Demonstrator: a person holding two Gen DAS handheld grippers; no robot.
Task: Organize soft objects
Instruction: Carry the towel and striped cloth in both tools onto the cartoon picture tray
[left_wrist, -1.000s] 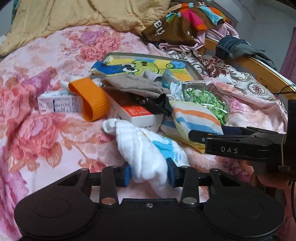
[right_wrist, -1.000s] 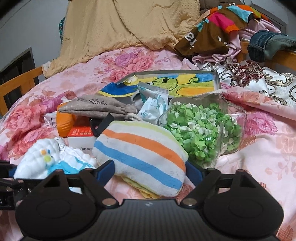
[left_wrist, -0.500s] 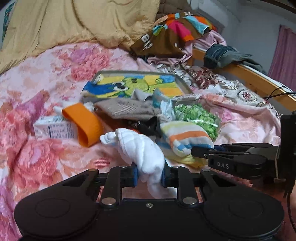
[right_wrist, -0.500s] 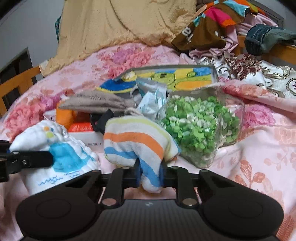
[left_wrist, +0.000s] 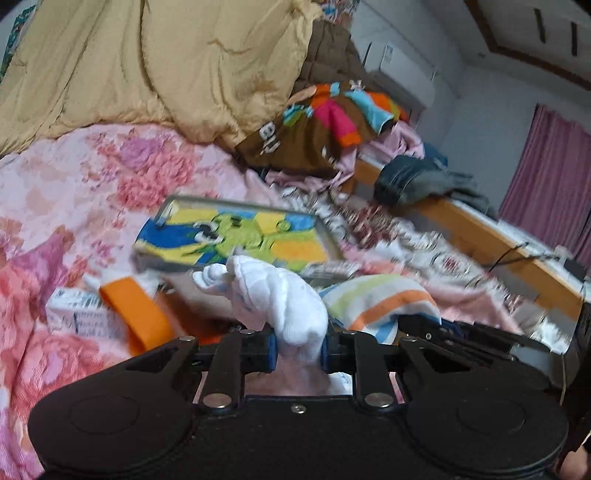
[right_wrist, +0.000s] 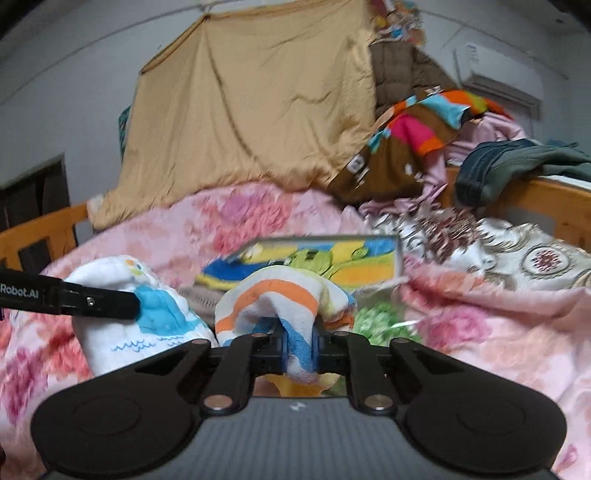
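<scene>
My left gripper (left_wrist: 297, 349) is shut on a white cloth (left_wrist: 273, 295) with a blue print and holds it above the flowered bed. The same white cloth (right_wrist: 147, 314) shows at the left of the right wrist view, pinched by the left gripper's black finger. My right gripper (right_wrist: 298, 349) is shut on a striped cloth (right_wrist: 280, 295) with orange, blue and yellow bands, lifted off the bed. The striped cloth (left_wrist: 380, 299) also shows at the right of the left wrist view.
A colourful cartoon tray (left_wrist: 236, 236) lies on the pink flowered bedspread (left_wrist: 92, 177). An orange band (left_wrist: 136, 314) and a white carton (left_wrist: 77, 314) lie at the left. A bag of green bits (right_wrist: 376, 321) lies below. Piled clothes (left_wrist: 325, 125) and a tan quilt (right_wrist: 251, 118) lie behind.
Both grippers closed on their cloths, then lifted them off the bed. The views have tilted upward and the clutter below has dropped lower in the frames.
</scene>
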